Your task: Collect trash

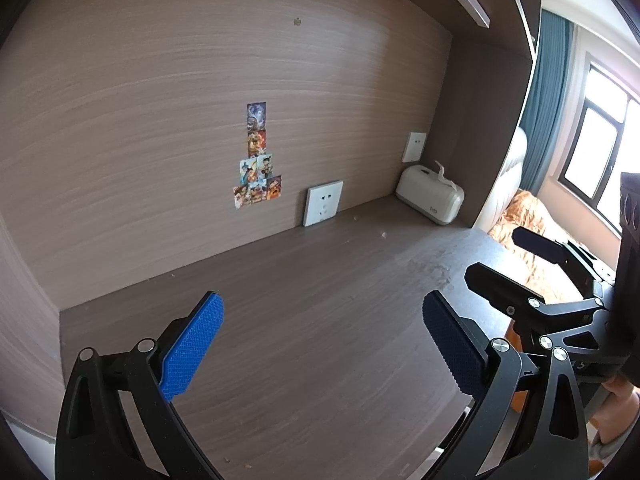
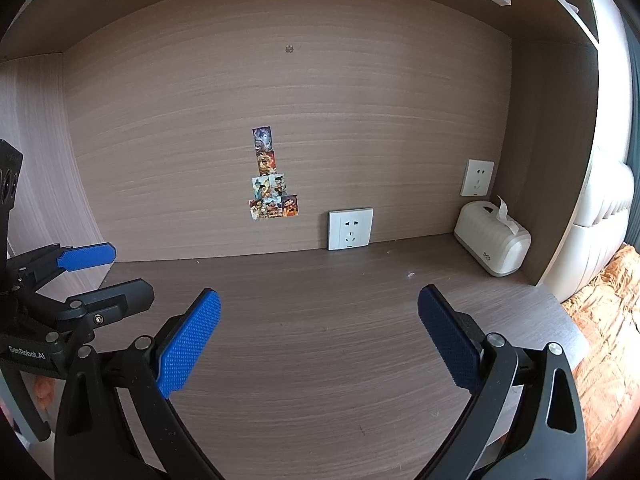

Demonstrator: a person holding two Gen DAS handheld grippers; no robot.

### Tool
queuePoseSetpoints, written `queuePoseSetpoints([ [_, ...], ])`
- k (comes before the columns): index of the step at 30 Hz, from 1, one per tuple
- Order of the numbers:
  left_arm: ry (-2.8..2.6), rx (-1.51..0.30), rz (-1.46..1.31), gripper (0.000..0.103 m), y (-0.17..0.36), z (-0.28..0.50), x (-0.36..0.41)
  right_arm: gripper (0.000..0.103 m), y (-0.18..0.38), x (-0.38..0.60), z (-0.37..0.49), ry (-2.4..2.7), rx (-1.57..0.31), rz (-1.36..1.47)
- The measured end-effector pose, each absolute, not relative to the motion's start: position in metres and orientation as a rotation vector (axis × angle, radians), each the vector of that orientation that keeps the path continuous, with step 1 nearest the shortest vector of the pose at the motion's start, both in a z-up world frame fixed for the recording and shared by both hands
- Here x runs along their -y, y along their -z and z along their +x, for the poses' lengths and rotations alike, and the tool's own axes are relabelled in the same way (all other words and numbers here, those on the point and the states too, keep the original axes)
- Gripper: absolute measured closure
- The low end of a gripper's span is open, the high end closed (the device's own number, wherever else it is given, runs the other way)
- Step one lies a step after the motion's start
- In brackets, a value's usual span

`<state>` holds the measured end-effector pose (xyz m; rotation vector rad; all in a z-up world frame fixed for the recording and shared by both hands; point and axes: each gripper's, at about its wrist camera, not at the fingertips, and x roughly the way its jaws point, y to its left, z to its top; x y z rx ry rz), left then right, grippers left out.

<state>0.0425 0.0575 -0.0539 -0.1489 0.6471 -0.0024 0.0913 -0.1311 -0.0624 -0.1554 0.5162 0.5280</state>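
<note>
crumbs (image 1: 383, 235) | tiny, pale scraps | scattered on desk (image 1: 320, 300) near back wall

White lettering reading "GenRobot.AI" stands on the black body of the left gripper (image 2: 86, 280) seen in the right wrist view, while the small grey logo on the end of the white tissue box (image 2: 494, 242) is too small to read.

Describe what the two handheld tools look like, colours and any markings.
Both match: the left tool and right tool have black angular linkage arms with silver pivot bolts and two fingers faced with blue, finely dotted pads. The left tool's body, seen from the right wrist view, carries white "GenRobot.AI" lettering.
</note>
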Motion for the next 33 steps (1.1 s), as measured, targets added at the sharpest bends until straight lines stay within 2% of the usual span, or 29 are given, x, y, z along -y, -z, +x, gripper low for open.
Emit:
queuePoseSetpoints([
  [10, -0.021, -0.637, -0.208, 0.005, 0.053, 0.048, -0.073, 0.005, 0.063, 0.128, 0.097, -0.519, -0.52, -0.16],
  [33, -0.035, -0.571, -0.117, 0.005, 0.051, 0.069, -0.081, 0.005, 0.066, 0.115, 0.114, -0.454, -0.531, -0.18],
])
